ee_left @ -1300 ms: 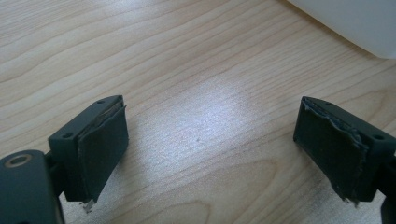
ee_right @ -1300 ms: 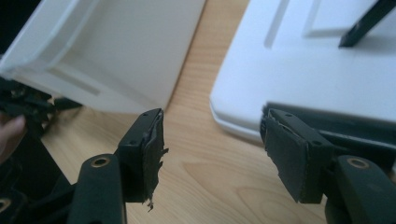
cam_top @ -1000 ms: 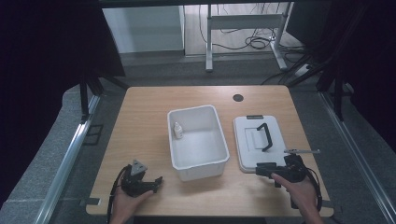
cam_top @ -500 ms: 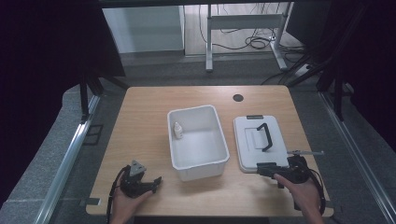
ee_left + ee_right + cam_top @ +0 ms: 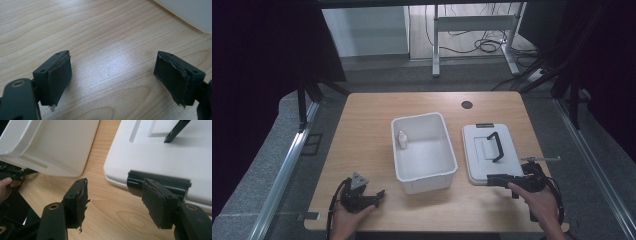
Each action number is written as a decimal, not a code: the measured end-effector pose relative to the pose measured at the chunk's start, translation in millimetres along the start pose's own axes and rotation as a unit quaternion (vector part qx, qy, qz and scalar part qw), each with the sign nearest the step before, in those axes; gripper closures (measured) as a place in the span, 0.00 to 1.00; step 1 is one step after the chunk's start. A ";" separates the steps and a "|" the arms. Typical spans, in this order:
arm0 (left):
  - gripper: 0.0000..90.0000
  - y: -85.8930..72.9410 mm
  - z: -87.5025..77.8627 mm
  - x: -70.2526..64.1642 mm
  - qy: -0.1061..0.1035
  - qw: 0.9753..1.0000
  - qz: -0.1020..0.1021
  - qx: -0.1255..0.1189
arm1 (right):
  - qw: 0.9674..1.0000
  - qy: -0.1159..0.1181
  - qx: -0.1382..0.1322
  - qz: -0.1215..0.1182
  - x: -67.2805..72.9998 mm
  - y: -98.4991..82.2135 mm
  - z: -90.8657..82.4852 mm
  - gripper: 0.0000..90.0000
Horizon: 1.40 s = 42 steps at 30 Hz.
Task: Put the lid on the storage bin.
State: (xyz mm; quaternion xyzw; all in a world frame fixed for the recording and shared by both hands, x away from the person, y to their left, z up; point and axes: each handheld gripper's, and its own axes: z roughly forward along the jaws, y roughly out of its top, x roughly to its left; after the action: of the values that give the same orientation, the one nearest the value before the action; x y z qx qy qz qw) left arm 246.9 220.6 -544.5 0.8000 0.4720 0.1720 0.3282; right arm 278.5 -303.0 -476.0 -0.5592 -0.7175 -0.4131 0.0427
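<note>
At the lower right of the high view, the right gripper [image 5: 498, 180] is released beside the white lid [image 5: 487, 152] (black clip near); the left gripper [image 5: 379, 194], lower left, is released too.

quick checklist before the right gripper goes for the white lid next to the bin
1. Right gripper open: ok, jaws stand wide apart with nothing between them.
2. Flat white plastic lid free to lift: ok, it lies on the wooden table beside the white rectangular plastic bin, nothing on top.
3. Grip point reachable: ok, the black latch on the lid's near edge sits just ahead of the right gripper; the black handle is farther up.
4. Bin ready for the lid: cannot tell; a small white bottle stands inside, its height against the rim unclear.
5. Left gripper out of the way: ok, open, over bare table.
</note>
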 end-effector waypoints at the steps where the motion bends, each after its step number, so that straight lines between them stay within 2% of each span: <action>1: 0.16 0.0 0.0 -0.1 0.000 1.000 0.000 0.000 | 1.000 0.001 -0.002 0.000 0.3 2.1 -0.9 0.42; 7: 0.16 -0.1 -0.1 0.1 0.000 1.000 0.000 0.000 | 1.000 0.004 -0.023 0.009 3.2 16.3 -15.2 0.42; 12: 0.17 -0.1 -0.2 0.1 0.001 1.000 -0.001 -0.001 | 1.000 -0.006 -0.026 0.003 5.8 30.8 -22.4 0.42; 24: 0.17 -0.3 -0.2 0.0 0.001 1.000 -0.003 -0.002 | 0.999 -0.026 0.033 0.002 15.7 69.8 -17.7 0.42; 27: 0.17 -0.3 -0.3 0.1 0.002 1.000 -0.002 -0.002 | 0.999 -0.026 0.046 0.008 16.9 77.1 -14.9 0.42; 32: 0.17 -0.3 -0.2 0.1 0.002 1.000 -0.003 -0.002 | 0.997 -0.018 0.065 0.032 11.4 86.6 -9.0 0.42; 34: 0.17 -0.3 -0.2 0.1 0.002 1.000 -0.003 -0.002 | 0.996 -0.026 0.071 0.037 8.3 90.4 -7.0 0.42; 42: 0.17 -0.3 -0.2 0.1 0.002 1.000 -0.003 -0.002 | 0.994 -0.028 0.090 0.047 2.1 104.7 2.4 0.43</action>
State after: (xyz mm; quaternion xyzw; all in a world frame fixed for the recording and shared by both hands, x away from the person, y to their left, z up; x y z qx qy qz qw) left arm 246.6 220.9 -544.5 0.7974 0.4751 0.1735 0.3291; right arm 366.4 -296.4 -419.4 -0.5976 -0.7258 -0.3281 0.0921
